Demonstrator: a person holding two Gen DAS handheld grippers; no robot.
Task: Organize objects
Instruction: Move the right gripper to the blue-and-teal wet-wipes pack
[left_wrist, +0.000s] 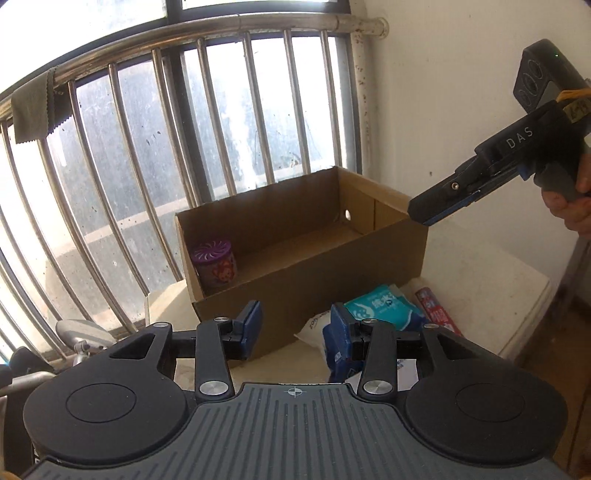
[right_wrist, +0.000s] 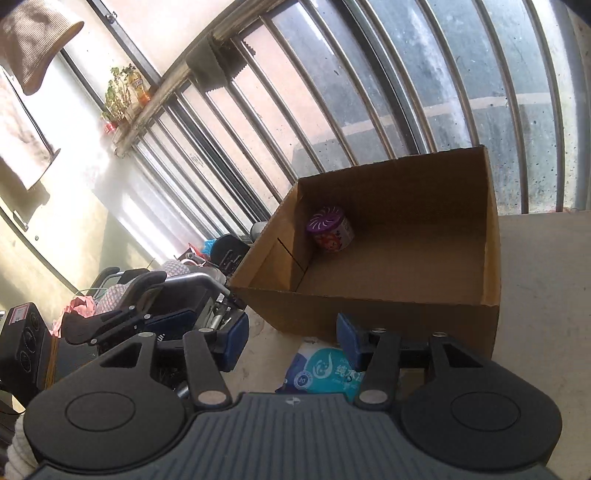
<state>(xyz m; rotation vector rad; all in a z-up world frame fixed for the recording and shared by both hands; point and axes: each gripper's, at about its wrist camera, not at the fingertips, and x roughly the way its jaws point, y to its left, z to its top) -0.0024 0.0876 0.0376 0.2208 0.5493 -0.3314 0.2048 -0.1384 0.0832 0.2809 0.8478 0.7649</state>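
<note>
Both the left gripper and right gripper are open and empty; a purple canister already stands in the cardboard box. The blue tissue pack lies on the table just before the box; judging by this, it wants grasping next.

Free: I see the cardboard box open-topped, floor bare right of the purple canister in its left corner | Blocked: window bars behind box, tissue pack against its near wall.

red packet partly behind tissue pack
</note>
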